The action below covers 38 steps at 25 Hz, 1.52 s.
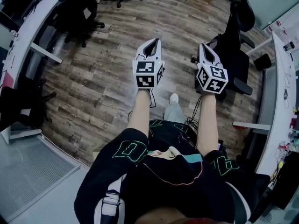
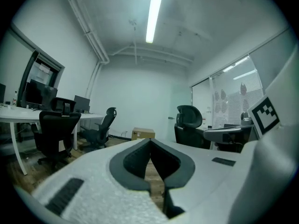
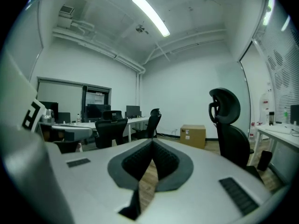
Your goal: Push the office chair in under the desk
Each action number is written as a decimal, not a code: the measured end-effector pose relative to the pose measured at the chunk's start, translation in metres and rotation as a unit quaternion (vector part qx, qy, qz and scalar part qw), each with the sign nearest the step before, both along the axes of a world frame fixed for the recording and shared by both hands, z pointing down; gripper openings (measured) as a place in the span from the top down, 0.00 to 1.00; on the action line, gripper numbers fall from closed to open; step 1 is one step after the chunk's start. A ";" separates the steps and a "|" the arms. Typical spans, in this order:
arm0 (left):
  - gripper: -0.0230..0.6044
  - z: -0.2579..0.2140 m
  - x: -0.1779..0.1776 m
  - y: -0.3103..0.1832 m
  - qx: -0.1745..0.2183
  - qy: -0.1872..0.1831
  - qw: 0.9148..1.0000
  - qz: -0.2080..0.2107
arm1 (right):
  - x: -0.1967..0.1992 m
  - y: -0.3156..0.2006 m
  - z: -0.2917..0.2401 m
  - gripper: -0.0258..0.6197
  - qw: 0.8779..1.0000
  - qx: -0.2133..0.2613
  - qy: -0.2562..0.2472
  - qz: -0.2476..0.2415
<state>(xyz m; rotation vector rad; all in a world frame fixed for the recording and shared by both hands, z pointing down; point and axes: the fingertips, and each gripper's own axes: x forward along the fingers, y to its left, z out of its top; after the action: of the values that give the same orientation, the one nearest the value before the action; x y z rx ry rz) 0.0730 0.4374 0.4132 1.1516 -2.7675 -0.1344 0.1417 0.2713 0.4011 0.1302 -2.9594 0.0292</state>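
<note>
The black office chair (image 1: 236, 45) with a tall headrest stands on the wood floor at the right, pulled out from the white desk (image 1: 280, 125) along the right edge. My right gripper (image 1: 204, 48) is held out just left of the chair, shut and empty, apart from it. My left gripper (image 1: 153, 42) hovers over the open floor further left, also shut on nothing. In the right gripper view the chair (image 3: 230, 127) rises right of the closed jaws (image 3: 152, 143). The left gripper view shows the chair (image 2: 189, 125) beyond its closed jaws (image 2: 150, 141).
Other black chairs (image 1: 77, 8) stand by a long white desk (image 1: 28, 29) at the left, with monitors on it. A cardboard box (image 3: 193, 136) sits on the floor by the far wall. Cables lie near the person's feet (image 1: 174, 99).
</note>
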 end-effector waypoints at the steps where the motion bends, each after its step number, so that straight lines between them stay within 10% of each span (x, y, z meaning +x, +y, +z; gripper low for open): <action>1: 0.96 0.004 -0.005 -0.011 -0.003 0.002 1.000 0.000 | -0.005 -0.013 0.004 0.95 1.000 -0.004 0.003 0.004; 16: 0.96 -0.019 -0.094 -0.189 0.022 -0.007 1.000 0.009 | -0.108 -0.154 -0.012 0.95 0.999 0.030 -0.003 -0.032; 38: 0.96 -0.036 -0.176 -0.204 0.020 -0.037 0.998 -0.043 | -0.200 -0.193 -0.020 0.95 0.996 0.021 -0.037 -0.073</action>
<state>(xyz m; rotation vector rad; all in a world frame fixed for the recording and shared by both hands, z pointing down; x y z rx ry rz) -0.1034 0.2338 0.3771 1.0669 -2.8933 -0.1605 -0.0581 0.0778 0.3810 -0.0842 -3.0349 -0.0482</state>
